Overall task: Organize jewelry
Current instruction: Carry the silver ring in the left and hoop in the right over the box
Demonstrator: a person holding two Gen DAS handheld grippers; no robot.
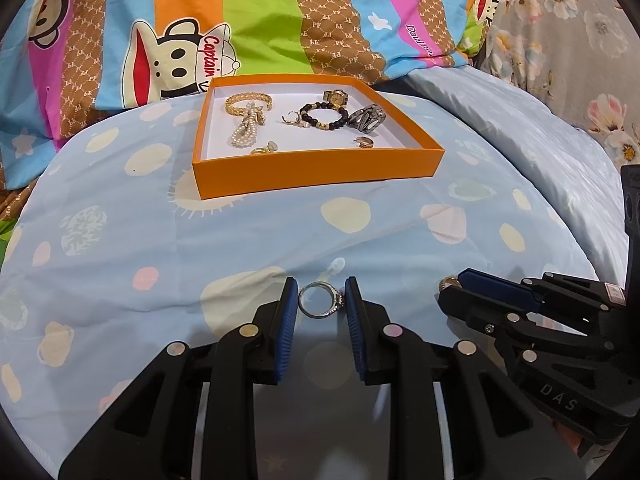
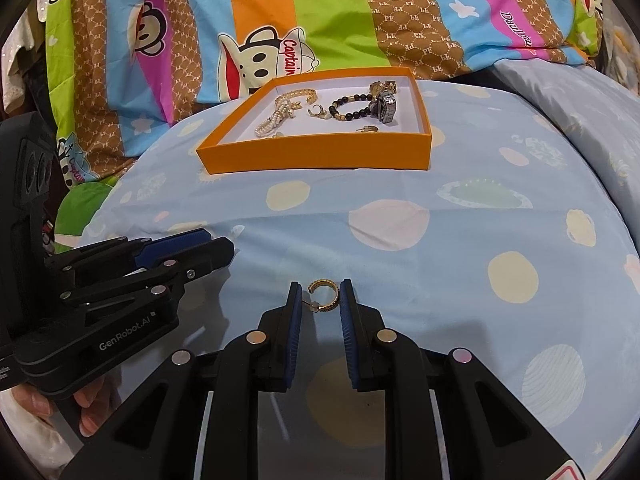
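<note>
Orange box point(image 1: 316, 164) set on blue dotted bedsheet point(image 1: 240, 240), near the cartoon-striped quilt point(image 1: 260, 20) behind it; far box wall close to that quilt, front wall facing both grippers. Broad open stretch of sheet between box front and fingertips, both views. Sheet sloping away at the right toward a flowered grey cloth point(image 1: 560, 40).

Inside box: gold bracelet point(image 1: 248, 102), pearl strand point(image 1: 244, 132), black bead bracelet point(image 1: 324, 116), gold watch point(image 1: 335, 96), silver watch point(image 1: 366, 118), small gold earrings point(image 1: 364, 142) near the front wall. White floor showing between pieces.

Legible writing: "Captain" on quilt cap, "PF" on brown stripes; "DAS" on right gripper body as seen from left wrist; "GenRobot.AI" on left gripper body as seen from right wrist.

Left gripper point(image 1: 322, 300): narrow gap, blue pads point(image 1: 290, 312) flanking a silver ring point(image 1: 318, 301), right pad touching the ring's stone side, left pad at the band; ring low over the sheet, well short of the box.

Right gripper point(image 2: 320, 298): narrow gap, pads point(image 2: 345, 304) closed on a gold hoop earring point(image 2: 325, 295), post against the left pad. Earring likewise well short of the box.
</note>
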